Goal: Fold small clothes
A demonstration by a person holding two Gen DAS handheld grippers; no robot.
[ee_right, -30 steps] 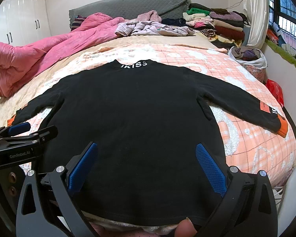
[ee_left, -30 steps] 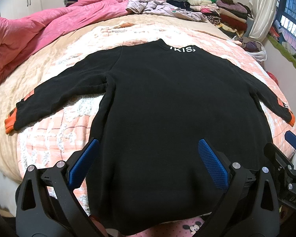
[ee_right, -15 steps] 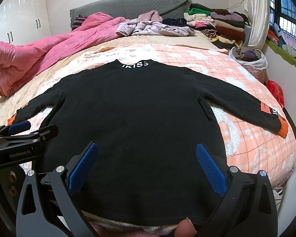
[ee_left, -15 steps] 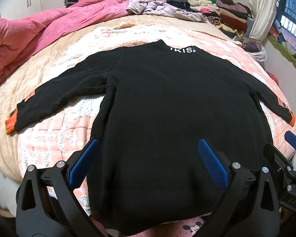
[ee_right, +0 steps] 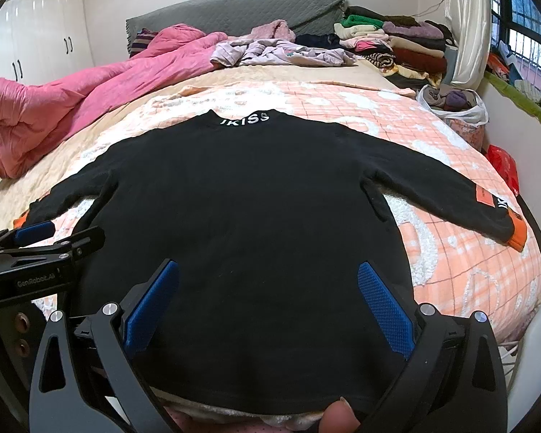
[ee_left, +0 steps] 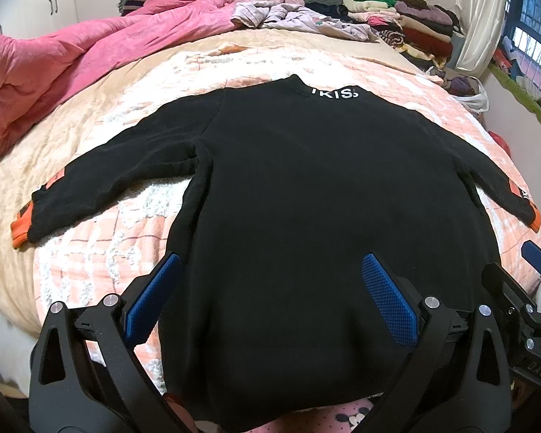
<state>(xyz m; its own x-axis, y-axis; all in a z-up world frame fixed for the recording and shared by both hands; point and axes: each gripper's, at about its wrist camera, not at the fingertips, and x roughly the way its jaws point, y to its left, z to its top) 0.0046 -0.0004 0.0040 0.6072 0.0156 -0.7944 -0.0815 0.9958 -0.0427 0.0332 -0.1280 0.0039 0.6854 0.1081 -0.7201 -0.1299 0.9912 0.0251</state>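
Almost no change from half a second ago: same flat spread of the garment, same wide-open pose of both grippers, only a slight shift in framing.

Black long-sleeved sweatshirt (ee_left: 306, 195) lying flat across the middle of the bed (ee_left: 101, 263), hem at the near edge, collar toward the headboard (ee_right: 234, 11). Soft, matte knit; white lettering on the collar band (ee_right: 245, 119); sleeves stretched out toward the left and right edges of the bed, each ending in an orange cuff (ee_left: 20, 231), the right sleeve also showing an orange patch (ee_right: 485, 195).

Left gripper (ee_left: 267, 296) hovering over the hem near the left part of the garment, blue ribbed fingers (ee_left: 387, 303) spread wide, holding nothing. Right gripper (ee_right: 267, 303) hovering over the hem further right, fingers (ee_right: 384, 305) equally wide apart, also empty. A fingertip (ee_right: 339, 415) visible at the bottom of the right wrist view.

Bed cover peach and white, quilted with tufted loops and a grid pattern. Crumpled pink duvet (ee_right: 90, 90) along the far left side. Loose lilac clothes (ee_right: 281, 54) at the far edge, a stack of folded clothes (ee_right: 396, 43) at the far right corner, a white bag of clothes (ee_right: 451, 104) beside it. Nothing lying on the garment.
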